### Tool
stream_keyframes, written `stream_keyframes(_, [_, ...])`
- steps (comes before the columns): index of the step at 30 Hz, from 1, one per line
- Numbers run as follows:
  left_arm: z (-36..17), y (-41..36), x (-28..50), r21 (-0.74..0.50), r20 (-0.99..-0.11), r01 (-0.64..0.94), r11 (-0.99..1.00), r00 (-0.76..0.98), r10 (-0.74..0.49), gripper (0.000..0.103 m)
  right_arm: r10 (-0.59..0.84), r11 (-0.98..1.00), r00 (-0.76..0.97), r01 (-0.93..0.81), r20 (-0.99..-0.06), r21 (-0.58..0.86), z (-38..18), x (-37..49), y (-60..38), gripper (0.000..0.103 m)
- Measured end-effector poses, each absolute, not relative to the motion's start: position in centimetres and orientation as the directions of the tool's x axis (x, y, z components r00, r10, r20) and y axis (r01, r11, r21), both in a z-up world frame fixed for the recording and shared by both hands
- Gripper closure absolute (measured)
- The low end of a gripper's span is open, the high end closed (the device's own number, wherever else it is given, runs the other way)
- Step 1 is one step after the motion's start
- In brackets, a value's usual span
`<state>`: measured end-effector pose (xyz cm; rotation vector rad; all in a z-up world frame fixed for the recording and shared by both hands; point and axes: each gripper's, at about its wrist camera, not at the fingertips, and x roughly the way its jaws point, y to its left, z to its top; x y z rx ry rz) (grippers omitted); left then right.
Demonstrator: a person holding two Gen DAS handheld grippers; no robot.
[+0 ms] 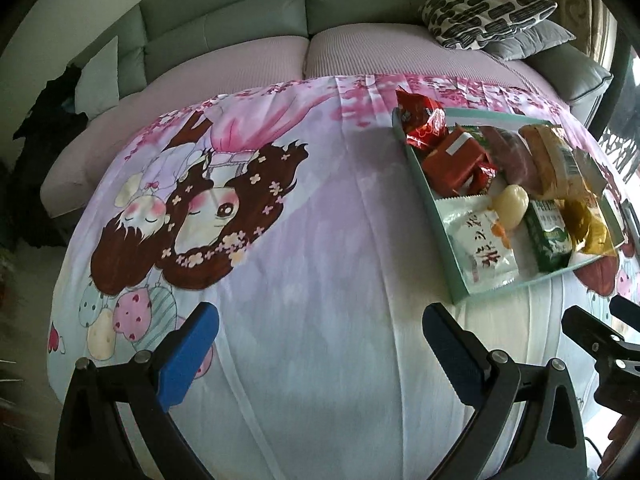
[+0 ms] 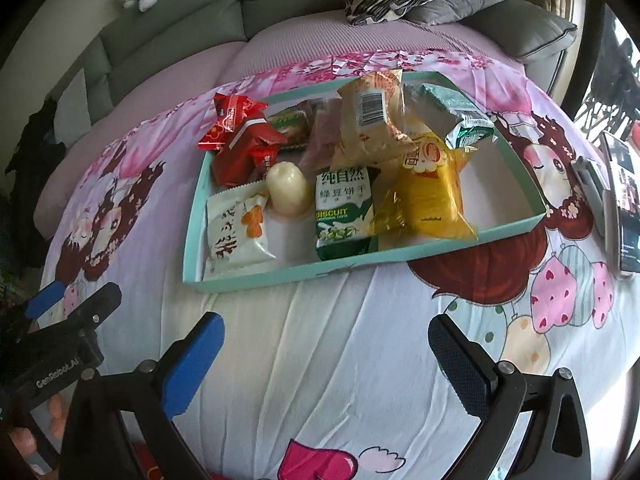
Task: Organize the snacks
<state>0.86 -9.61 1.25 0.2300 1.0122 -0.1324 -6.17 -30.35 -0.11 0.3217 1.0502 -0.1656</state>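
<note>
Both hand-held grippers, left and right, are held spread and empty over bare tablecloth just short of the teal tray, where the snacks are piled. Sorting seems unstarted or nearly finished; a pick would mean reaching over the near rim. Open room is left on the tray's right side.

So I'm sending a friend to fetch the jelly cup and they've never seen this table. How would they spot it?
Find the teal tray on the cartoon cloth. Near its front, the jelly cup stands between the white packet and the green biscuit pack. It is the only smooth, rounded, pale cream lump there; all its neighbours are printed wrappers.
</note>
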Motion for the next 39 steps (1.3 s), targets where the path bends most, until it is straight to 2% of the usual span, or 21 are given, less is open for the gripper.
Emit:
stream_keyframes(21, [-0.7, -8.9, -2.0, 0.157, -0.849, 0.209, 0.965, 0.528, 0.024, 0.001, -0.027, 0.935, 0.514, 0.317, -0.857, 0.161, -0.7, -7.4, -29.8, 0.0])
stream_keyframes(39, [-0.6, -8.0, -1.5, 0.119, -0.852, 0.183, 0.976, 0.524, 0.006, 0.001, -0.054, 0.942, 0.502, 0.312, -0.863, 0.122, -0.8, -7.2, -29.6, 0.0])
